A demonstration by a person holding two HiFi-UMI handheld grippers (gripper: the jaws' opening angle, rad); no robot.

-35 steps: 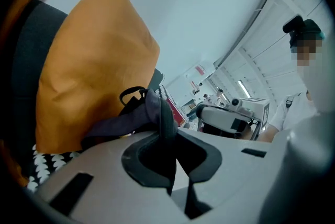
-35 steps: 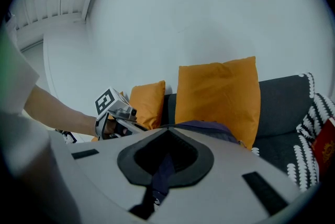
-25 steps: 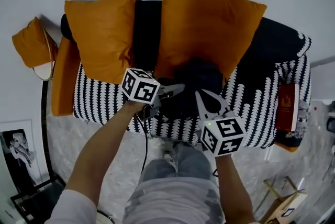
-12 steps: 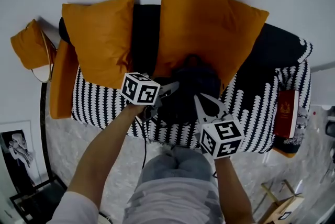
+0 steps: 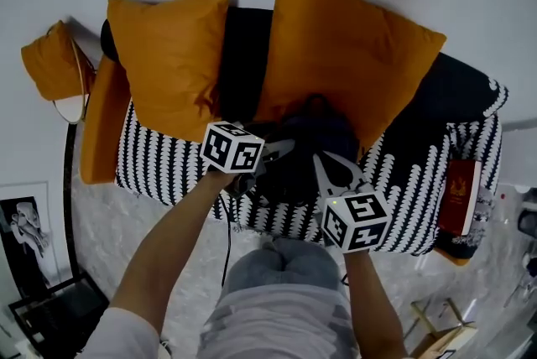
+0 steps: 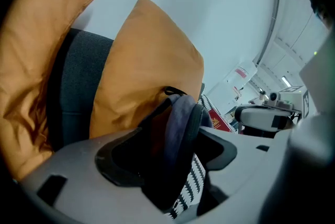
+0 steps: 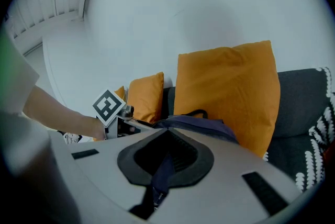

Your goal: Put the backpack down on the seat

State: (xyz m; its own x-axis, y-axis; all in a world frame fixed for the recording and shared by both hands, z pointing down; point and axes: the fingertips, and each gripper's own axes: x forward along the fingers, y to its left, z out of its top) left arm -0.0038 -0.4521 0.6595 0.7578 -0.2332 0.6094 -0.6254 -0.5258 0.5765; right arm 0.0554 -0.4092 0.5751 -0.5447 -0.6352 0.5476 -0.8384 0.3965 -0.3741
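The backpack [image 5: 306,143] stood on the seat [image 5: 159,169] near its front edge, leaning against the large cushion [image 5: 348,55]. The left gripper [image 6: 175,139] had just been opening; its jaws stood wide to either side of the backpack without pressing on it. The right gripper [image 7: 167,133] was pinched on a strap [image 7: 162,170]. Bare seat lay on both sides, and a book [image 5: 461,196] sat at the right end.
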